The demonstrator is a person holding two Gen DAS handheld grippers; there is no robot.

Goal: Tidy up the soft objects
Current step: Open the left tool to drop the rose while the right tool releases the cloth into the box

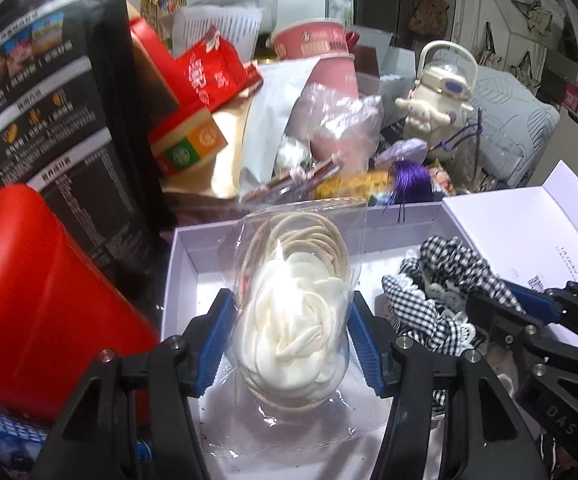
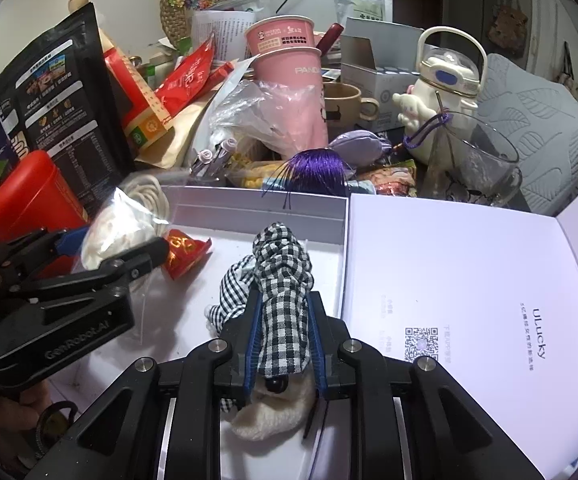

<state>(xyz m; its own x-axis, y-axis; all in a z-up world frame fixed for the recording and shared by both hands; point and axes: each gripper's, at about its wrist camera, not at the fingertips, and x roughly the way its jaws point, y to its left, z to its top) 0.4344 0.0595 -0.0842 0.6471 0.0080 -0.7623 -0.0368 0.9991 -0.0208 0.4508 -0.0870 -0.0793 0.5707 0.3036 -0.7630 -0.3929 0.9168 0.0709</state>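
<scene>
My left gripper (image 1: 289,300) is shut on a clear plastic bag holding a cream fabric flower (image 1: 295,312) and coiled cord, held over the left part of an open white box (image 1: 187,264). My right gripper (image 2: 283,304) is shut on a black-and-white checked fabric toy (image 2: 281,280) with a cream plush part (image 2: 273,412) below it, low in the same box (image 2: 273,210). In the left wrist view the checked toy (image 1: 449,280) and right gripper (image 1: 525,304) sit at right. In the right wrist view the left gripper (image 2: 121,246) and the bagged flower (image 2: 109,228) appear at left.
A small red and gold pouch (image 2: 183,250) lies inside the box. The box lid (image 2: 469,300) lies open to the right. Behind stand a red tin (image 2: 29,200), a black snack bag (image 2: 57,112), pink cups (image 2: 289,68), a purple tassel (image 2: 317,170), a glass mug (image 2: 473,160) and a cream kettle (image 2: 445,84).
</scene>
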